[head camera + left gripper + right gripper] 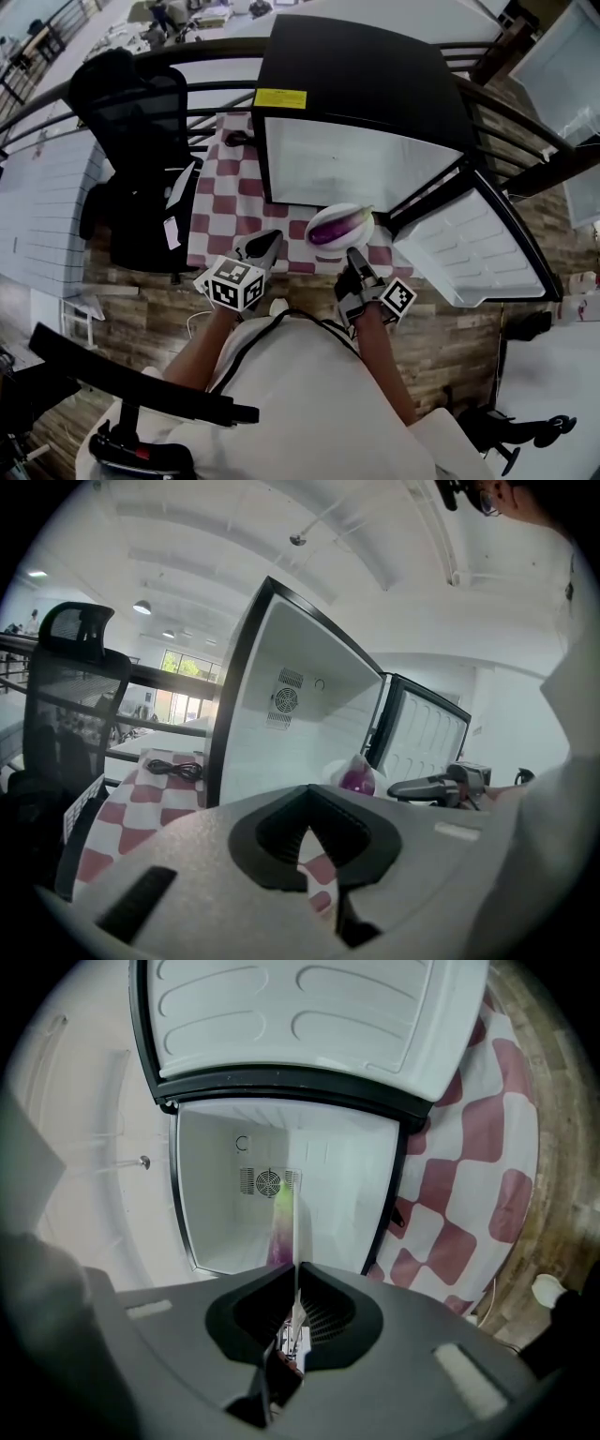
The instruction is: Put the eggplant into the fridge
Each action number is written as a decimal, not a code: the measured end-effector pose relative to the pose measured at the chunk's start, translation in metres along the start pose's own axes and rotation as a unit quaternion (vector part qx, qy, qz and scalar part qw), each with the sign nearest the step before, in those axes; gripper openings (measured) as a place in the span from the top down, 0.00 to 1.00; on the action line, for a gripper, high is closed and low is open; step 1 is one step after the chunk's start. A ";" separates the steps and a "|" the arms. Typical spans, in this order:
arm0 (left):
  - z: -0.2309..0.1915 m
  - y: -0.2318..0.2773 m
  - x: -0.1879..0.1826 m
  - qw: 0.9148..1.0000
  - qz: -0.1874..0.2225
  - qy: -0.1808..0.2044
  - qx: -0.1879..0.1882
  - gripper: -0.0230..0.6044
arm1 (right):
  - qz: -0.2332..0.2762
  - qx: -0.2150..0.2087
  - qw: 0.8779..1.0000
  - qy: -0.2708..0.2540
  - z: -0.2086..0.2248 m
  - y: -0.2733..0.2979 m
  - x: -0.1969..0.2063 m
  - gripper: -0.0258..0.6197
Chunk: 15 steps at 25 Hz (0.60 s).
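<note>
A purple eggplant [330, 231] lies on a white plate [362, 219], held just in front of the open black fridge [356, 94]. My right gripper [355, 254] is shut on the plate's near rim. In the right gripper view the plate [296, 1227] shows edge-on between the jaws, with the eggplant [279, 1232] on its left and the white fridge interior [281, 1185] behind. The fridge door [478, 244] stands swung open to the right. My left gripper [268, 243] hovers left of the plate, jaws together and empty. Its own view shows the eggplant [354, 780] and the right gripper [427, 787].
The fridge stands on a table with a red and white checked cloth [225, 216]. A black cable [234, 139] lies on the cloth to the fridge's left. A black office chair [141, 159] stands at the left, a dark railing [206, 89] behind, wooden floor below.
</note>
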<state>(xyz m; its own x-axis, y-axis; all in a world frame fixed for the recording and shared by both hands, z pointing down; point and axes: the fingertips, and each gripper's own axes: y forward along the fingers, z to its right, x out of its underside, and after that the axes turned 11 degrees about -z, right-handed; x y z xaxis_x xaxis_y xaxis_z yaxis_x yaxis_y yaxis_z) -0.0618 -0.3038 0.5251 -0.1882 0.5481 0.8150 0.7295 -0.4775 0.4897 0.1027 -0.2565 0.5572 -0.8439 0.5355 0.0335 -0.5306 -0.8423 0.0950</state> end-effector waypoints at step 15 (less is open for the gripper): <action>-0.036 0.012 -0.003 1.000 0.004 -0.013 -0.026 0.96 | -0.020 0.006 1.000 0.000 0.014 0.053 -0.025 0.92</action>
<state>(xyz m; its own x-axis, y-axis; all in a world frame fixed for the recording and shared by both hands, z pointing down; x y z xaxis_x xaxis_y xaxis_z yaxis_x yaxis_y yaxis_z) -0.0759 -0.3357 0.5391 -0.1648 0.5621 0.8105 0.6956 -0.5164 0.4995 0.0966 -0.3137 0.5758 -0.8220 0.5687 0.0297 -0.5630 -0.8194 0.1077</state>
